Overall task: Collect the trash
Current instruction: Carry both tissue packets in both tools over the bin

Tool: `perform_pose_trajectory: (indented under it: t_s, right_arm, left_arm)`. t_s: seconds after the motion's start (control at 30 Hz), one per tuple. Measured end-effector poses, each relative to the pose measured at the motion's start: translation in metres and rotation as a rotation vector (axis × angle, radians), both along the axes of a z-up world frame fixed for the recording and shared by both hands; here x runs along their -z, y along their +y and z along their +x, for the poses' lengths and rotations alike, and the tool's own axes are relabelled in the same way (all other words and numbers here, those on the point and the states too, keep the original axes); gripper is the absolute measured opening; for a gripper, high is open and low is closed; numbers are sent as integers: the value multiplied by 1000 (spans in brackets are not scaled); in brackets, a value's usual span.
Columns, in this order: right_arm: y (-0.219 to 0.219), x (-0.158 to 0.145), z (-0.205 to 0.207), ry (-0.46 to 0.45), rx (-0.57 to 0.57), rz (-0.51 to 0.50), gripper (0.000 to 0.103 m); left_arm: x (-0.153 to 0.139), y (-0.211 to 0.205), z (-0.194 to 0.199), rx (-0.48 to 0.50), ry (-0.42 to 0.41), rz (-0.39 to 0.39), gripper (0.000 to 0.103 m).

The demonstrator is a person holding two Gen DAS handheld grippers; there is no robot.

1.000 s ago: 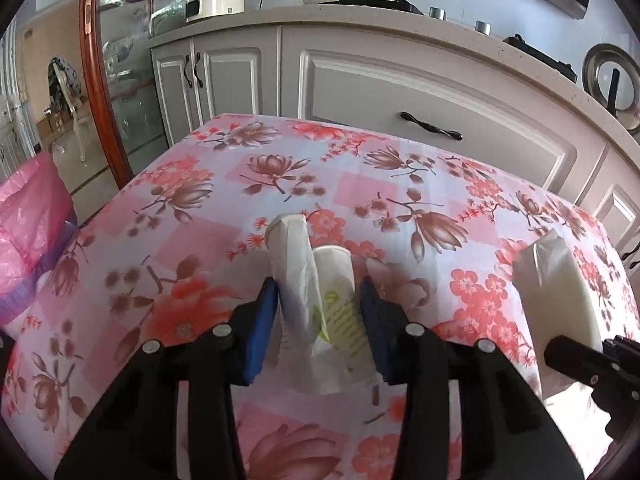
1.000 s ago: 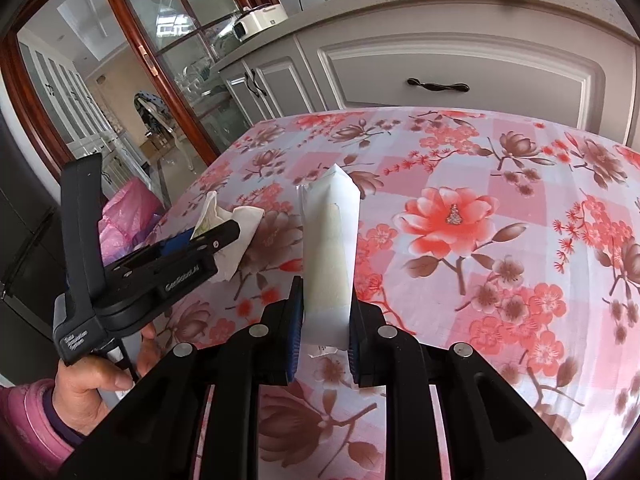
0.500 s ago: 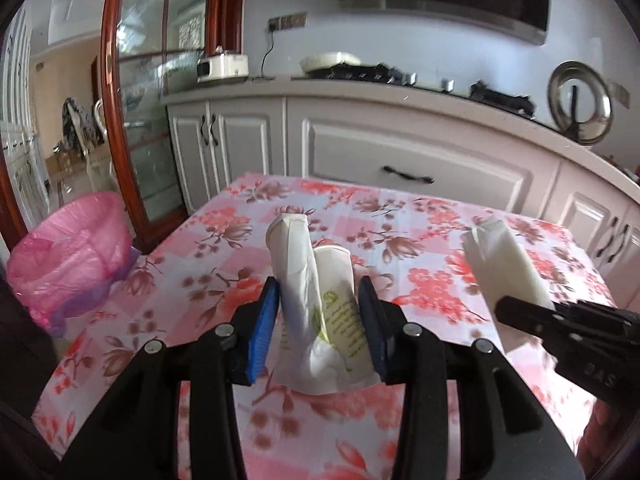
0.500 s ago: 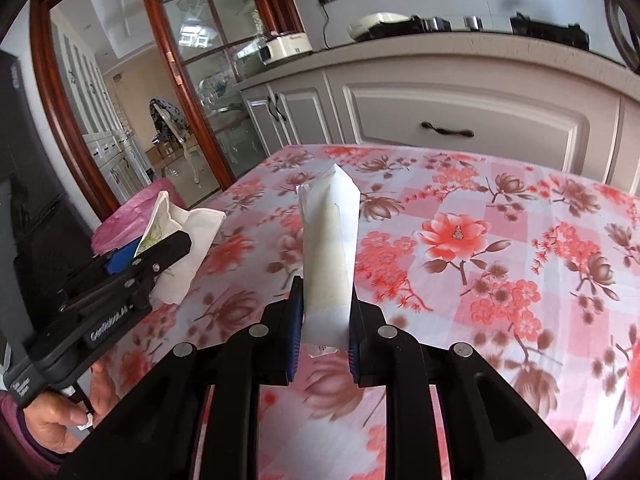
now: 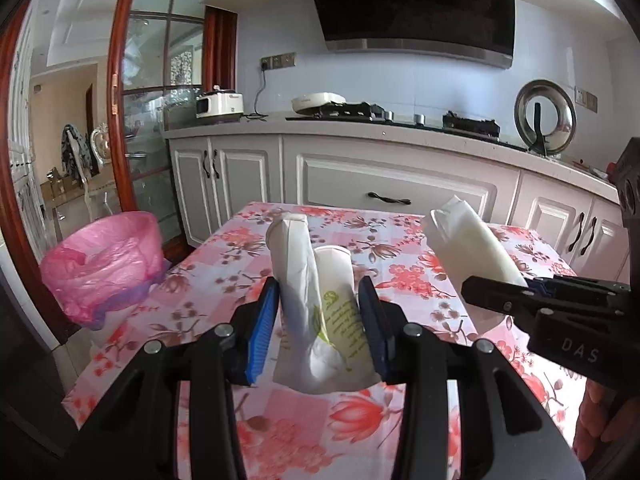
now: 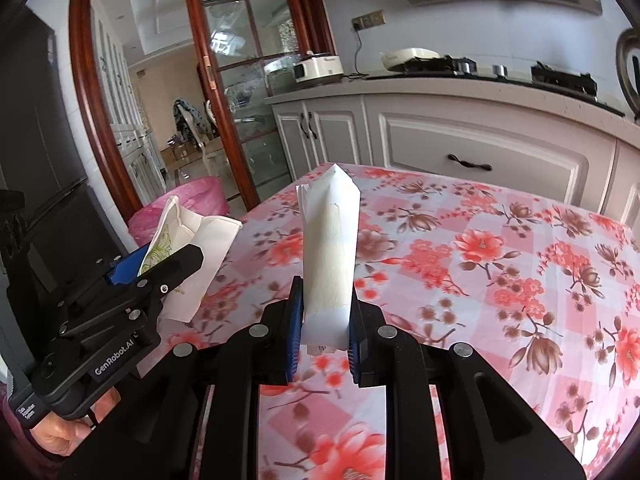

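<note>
Bin with pink liner (image 5: 102, 264) sits far left on the floor, off the bench (image 5: 224, 256) corner; in the right wrist view only a pink sliver shows behind the other gripper.

Left gripper (image 5: 318, 330): pitched slightly down over the flower-print bench, held clear above the cloth. Blue pads (image 5: 262, 328) are narrow and clamp a crumpled white paper wrapper (image 5: 316, 300) with green print; two folded lobes stick up past the fingertips. From the right wrist view the same gripper (image 6: 160, 256) comes in from the left edge, with the hand (image 6: 60, 436) holding its handle partly visible at the bottom corner, cut off by the frame.

Right gripper (image 6: 322, 332): also tilted a bit down, above the bench, jaws nearly together and squeezing a flattened white paper packet (image 6: 330, 256) that stands upright between the pads. In the left wrist view this gripper (image 5: 500, 292) enters from the right, and the packet (image 5: 468, 248) leans up-left out of it. The fingers (image 5: 596, 412) gripping the handle are barely in view at the lower right.

Hard to read: the wrapper's print is too small to make out. The lower ends of both papers are hidden behind the pads. The near bench edge is blocked by the gripper bodies in both views.
</note>
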State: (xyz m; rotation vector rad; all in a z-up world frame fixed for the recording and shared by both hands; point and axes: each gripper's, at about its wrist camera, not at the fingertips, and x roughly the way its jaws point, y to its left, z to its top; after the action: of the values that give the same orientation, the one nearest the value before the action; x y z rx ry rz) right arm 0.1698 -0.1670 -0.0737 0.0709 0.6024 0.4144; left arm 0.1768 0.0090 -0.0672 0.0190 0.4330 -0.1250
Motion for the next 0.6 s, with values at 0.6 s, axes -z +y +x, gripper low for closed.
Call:
perform_pose_trajectory:
  t_s: [0.6]
  right_arm:
    - [115, -24, 31, -58, -204, -20, 19]
  left_arm:
    - [-14, 100, -14, -161, -38, -39, 40]
